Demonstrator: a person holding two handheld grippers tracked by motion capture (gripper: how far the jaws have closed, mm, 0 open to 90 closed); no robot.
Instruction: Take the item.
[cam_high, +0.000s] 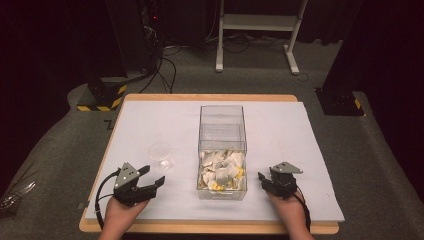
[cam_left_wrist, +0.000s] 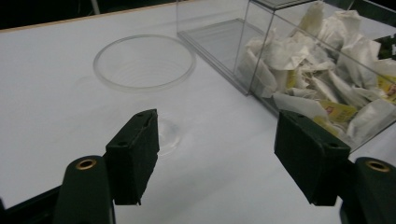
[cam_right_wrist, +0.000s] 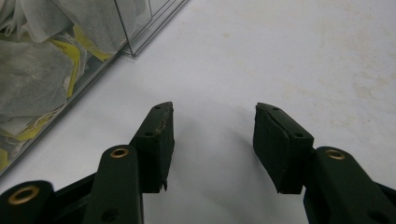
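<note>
A clear plastic box (cam_high: 222, 150) stands at the middle of the white surface (cam_high: 300, 140), its long axis running away from the person. The near half of the box holds a loose heap of white paper tea bags (cam_high: 221, 169), several with yellow tags, crumpled against the transparent walls; the far half of the box is bare. In the left gripper view the tea bags (cam_left_wrist: 322, 70) press against the box's near wall (cam_left_wrist: 261, 56), one yellow tag with a red mark showing through the plastic. In the right gripper view the box's corner (cam_right_wrist: 121, 28) and its bagged contents sit at upper left.

Just left of the box, apart from it, a small clear plastic cup (cam_high: 161, 154) stands open side up on the surface; the left gripper view looks down into its ringed rim (cam_left_wrist: 144, 62).

The left gripper (cam_high: 150, 177), held in the person's left hand (cam_high: 122, 212), rests near the front edge, angled toward the cup and box, its black fingers (cam_left_wrist: 133, 154) set wide apart with nothing between them. The right gripper (cam_high: 267, 181), in the right hand (cam_high: 290, 212), sits just right of the box's near end, its fingers (cam_right_wrist: 156, 144) likewise apart over bare white surface.

Beyond the wooden-edged surface lie grey carpet, black cables (cam_high: 167, 62) and a white table frame (cam_high: 260, 30).
</note>
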